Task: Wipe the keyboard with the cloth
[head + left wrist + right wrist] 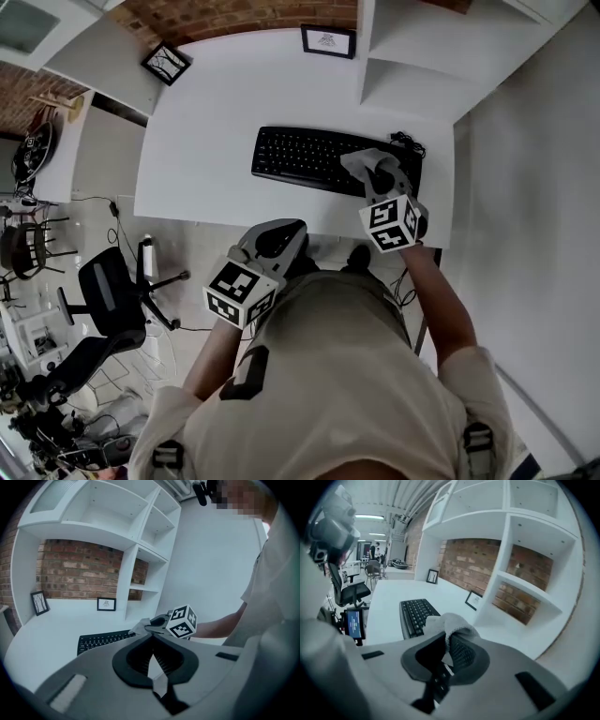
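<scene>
A beige T-shirt (347, 375) (short-sleeved) is worn.

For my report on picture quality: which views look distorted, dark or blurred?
Head view: even light, mild bending at the edges, keyboard sharp. Left gripper view: strong fisheye, dark corners, a mosaic patch at top. Right gripper view: same fisheye and dark corners; cloth near the lens looks soft.

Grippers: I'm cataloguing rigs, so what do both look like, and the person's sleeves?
Both the left gripper and right gripper have grey shells with ribbed black pads; each carries a white cube of black square markers. The shirt is pale, short-sleeved.
</scene>
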Action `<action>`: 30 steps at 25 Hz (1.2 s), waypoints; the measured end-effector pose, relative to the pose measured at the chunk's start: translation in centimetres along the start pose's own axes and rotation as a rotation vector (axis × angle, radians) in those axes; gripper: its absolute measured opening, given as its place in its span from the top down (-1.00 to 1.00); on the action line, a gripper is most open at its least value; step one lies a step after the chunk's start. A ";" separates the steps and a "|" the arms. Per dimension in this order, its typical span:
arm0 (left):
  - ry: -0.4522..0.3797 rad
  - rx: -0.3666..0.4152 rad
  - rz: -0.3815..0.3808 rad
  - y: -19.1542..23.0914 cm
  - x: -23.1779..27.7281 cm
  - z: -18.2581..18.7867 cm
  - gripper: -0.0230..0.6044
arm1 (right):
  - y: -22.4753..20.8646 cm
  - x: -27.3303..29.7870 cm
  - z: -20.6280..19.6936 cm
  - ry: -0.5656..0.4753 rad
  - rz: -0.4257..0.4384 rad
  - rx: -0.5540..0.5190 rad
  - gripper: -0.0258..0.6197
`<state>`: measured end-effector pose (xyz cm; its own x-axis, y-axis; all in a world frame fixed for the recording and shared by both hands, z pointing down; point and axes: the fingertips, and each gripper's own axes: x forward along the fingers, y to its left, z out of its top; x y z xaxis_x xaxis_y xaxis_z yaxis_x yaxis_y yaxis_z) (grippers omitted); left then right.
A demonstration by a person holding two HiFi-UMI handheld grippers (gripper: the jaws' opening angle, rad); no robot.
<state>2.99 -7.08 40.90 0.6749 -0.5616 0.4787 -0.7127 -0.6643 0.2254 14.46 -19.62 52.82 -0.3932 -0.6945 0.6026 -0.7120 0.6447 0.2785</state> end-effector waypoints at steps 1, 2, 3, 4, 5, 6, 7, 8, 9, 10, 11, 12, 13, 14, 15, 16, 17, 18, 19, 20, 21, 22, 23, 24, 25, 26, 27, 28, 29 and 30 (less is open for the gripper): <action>-0.005 -0.009 0.003 1.2 -0.8 -0.2 0.91 | 1.3 0.9 2.1 -0.017 0.023 -0.013 0.88; -0.006 -0.022 0.005 2.4 -1.6 -0.4 0.92 | 2.8 1.9 4.1 -0.029 0.047 -0.028 0.88; -0.007 -0.039 0.007 3.7 -2.4 -0.7 0.91 | 4.2 2.9 5.9 -0.036 0.069 -0.049 0.88; -0.011 -0.054 0.009 4.9 -3.1 -1.0 0.92 | 5.5 4.1 7.5 -0.038 0.088 -0.076 0.88; -0.017 -0.065 0.010 6.2 -3.8 -1.2 0.91 | 6.7 5.4 8.8 -0.035 0.102 -0.107 0.88; -0.025 -0.073 0.013 7.4 -4.4 -1.3 0.91 | 7.8 6.7 10.1 -0.029 0.114 -0.137 0.88; -0.032 -0.079 0.017 8.6 -5.1 -1.4 0.92 | 8.9 8.0 11.1 -0.019 0.124 -0.163 0.88; -0.039 -0.086 0.022 9.9 -5.8 -1.6 0.92 | 9.9 9.4 12.0 -0.008 0.134 -0.186 0.88; -0.045 -0.095 0.029 11.2 -6.4 -1.9 0.91 | 10.9 10.7 12.7 0.005 0.144 -0.206 0.88; -0.052 -0.106 0.038 12.4 -7.1 -2.2 0.92 | 11.9 12.0 13.3 0.018 0.153 -0.224 0.88; -0.056 -0.121 0.048 13.6 -7.8 -2.6 0.92 | 12.8 13.3 13.8 0.033 0.162 -0.244 0.88; -0.060 -0.139 0.059 14.7 -8.4 -3.0 0.91 | 13.7 14.5 14.1 0.049 0.171 -0.265 0.88; -0.065 -0.157 0.070 15.7 -9.1 -3.4 0.92 | 14.5 15.6 14.2 0.068 0.180 -0.286 0.88; -0.069 -0.172 0.082 16.6 -9.7 -3.7 0.91 | 15.3 16.7 14.3 0.087 0.189 -0.304 0.88; -0.073 -0.185 0.095 17.5 -10.3 -4.0 0.91 | 16.0 17.6 14.3 0.105 0.200 -0.321 0.88; -0.077 -0.197 0.109 18.3 -10.9 -4.2 0.91 | 16.6 18.4 14.4 0.121 0.208 -0.336 0.88; -0.080 -0.207 0.123 19.1 -11.5 -4.5 0.91 | 17.2 19.2 14.4 0.135 0.215 -0.353 0.88; -0.083 -0.217 0.137 19.7 -12.1 -4.7 0.91 | 17.7 19.8 14.4 0.149 0.218 -0.371 0.88; -0.086 -0.225 0.149 20.3 -12.5 -4.9 0.92 | 18.1 20.4 14.3 0.163 0.217 -0.388 0.88; -0.088 -0.233 0.158 20.8 -12.9 -5.1 0.92 | 18.4 20.9 14.0 0.179 0.214 -0.403 0.88; -0.090 -0.239 0.165 21.1 -13.3 -5.2 0.91 | 18.6 21.3 13.7 0.195 0.210 -0.416 0.88; -0.090 -0.244 0.168 21.4 -13.6 -5.4 0.91 | 18.7 21.7 13.4 0.210 0.207 -0.427 0.88; -0.089 -0.248 0.170 21.7 -13.8 -5.6 0.91 | 18.8 21.9 13.1 0.220 0.203 -0.437 0.88; -0.089 -0.251 0.170 21.8 -14.0 -5.7 0.91 | 18.8 22.0 13.0 0.224 0.199 -0.447 0.88; -0.088 -0.252 0.169 22.0 -14.1 -5.8 0.92 | 18.8 22.2 12.9 0.222 0.195 -0.454 0.88; -0.087 -0.252 0.168 22.2 -14.1 -5.9 0.91 | 18.7 22.2 12.9 0.218 0.192 -0.458 0.88; -0.086 -0.251 0.165 22.3 -14.0 -5.8 0.92 | 18.5 22.3 12.8 0.216 0.188 -0.459 0.88; -0.087 -0.248 0.162 22.4 -13.9 -5.7 0.92 | 18.4 22.2 12.8 0.215 0.184 -0.458 0.88; -0.087 -0.244 0.157 22.3 -13.7 -5.5 0.91 | 18.2 22.1 12.6 0.216 0.178 -0.455 0.88; -0.088 -0.239 0.151 22.3 -13.6 -5.3 0.92 | 18.0 22.0 12.5 0.217 0.172 -0.453 0.88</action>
<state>-23.04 -11.65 43.92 0.5644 -0.6926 0.4491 -0.8241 -0.4411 0.3554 -14.27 -27.28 61.74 -0.3187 -0.5150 0.7958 -0.3063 0.8505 0.4277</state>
